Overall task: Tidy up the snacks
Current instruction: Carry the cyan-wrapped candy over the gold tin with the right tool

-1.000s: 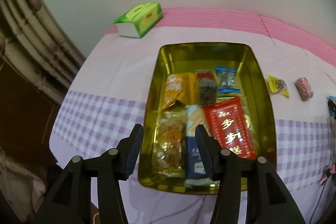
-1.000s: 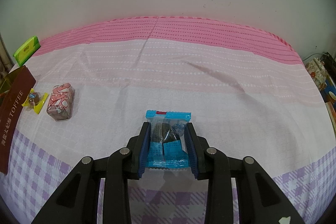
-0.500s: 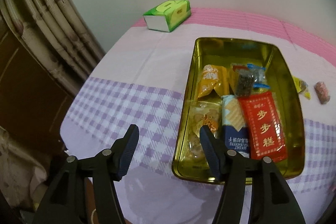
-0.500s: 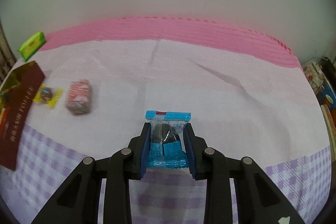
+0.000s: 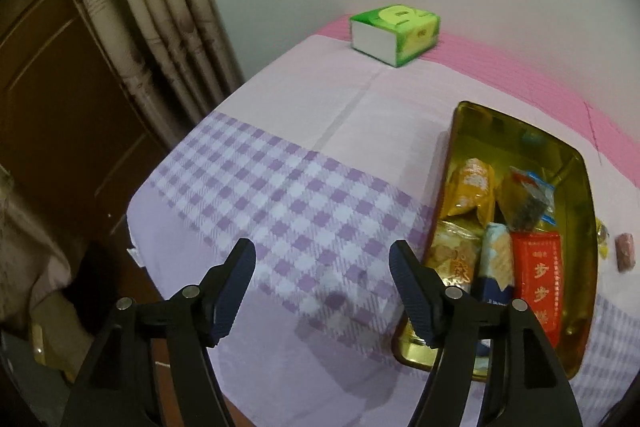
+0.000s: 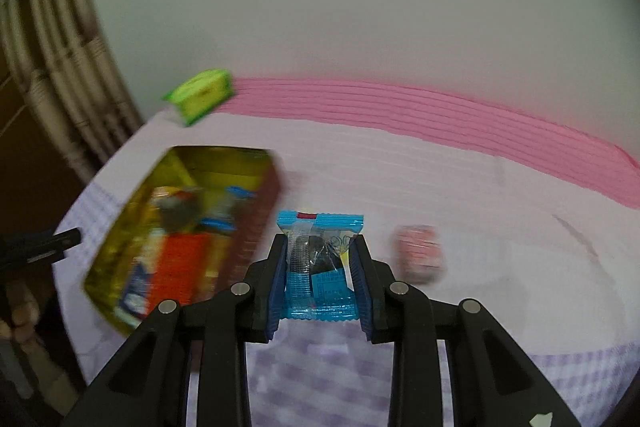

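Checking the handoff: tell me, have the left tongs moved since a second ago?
Yes. The left tongs swung left off the gold tin, now over checked cloth.

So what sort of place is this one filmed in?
Most likely a room in a home, not a lab. A table under a pink and purple checked cloth stands against a plain wall, with patterned curtains beside it and a green tissue pack and a gold snack tin on top.

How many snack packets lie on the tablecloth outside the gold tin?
2, both just right of the gold tin: a small yellow candy by its rim and a pink packet beyond. The blue packet is held in the right gripper. Others may be hidden.
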Demonstrator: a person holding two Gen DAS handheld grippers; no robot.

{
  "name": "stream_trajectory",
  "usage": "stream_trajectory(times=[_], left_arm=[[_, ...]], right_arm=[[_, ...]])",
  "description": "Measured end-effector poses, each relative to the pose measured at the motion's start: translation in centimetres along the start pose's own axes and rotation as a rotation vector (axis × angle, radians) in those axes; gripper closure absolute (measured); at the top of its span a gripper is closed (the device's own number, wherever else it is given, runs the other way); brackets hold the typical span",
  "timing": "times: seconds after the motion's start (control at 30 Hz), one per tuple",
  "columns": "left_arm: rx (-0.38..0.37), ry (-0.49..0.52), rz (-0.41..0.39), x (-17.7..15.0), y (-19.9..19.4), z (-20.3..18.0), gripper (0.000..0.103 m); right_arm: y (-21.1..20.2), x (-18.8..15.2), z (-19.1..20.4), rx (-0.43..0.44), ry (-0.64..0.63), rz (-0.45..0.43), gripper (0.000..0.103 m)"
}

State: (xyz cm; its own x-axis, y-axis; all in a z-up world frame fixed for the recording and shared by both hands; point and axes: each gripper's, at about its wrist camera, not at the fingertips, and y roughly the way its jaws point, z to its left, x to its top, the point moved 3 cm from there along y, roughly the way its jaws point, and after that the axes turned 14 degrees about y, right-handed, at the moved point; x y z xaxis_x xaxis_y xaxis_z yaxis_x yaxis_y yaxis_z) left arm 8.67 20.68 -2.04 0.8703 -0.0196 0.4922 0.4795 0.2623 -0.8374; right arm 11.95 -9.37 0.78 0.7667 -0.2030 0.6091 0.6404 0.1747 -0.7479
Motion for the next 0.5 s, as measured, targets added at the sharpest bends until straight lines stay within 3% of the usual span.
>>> stream_trajectory(times=[0.27,0.5], left_arm=[[-0.007,0.003,0.016,-0.2,0.5,0.1,0.033],[-0.002,0.016,0.026,-0.2,1.0,-0.1,0.033]], right_arm=[[2.5,-2.4,7.7,0.080,-0.107,0.072,0.075],[4.1,-4.1,10.8,0.098,-0.171,0.117,0.075]])
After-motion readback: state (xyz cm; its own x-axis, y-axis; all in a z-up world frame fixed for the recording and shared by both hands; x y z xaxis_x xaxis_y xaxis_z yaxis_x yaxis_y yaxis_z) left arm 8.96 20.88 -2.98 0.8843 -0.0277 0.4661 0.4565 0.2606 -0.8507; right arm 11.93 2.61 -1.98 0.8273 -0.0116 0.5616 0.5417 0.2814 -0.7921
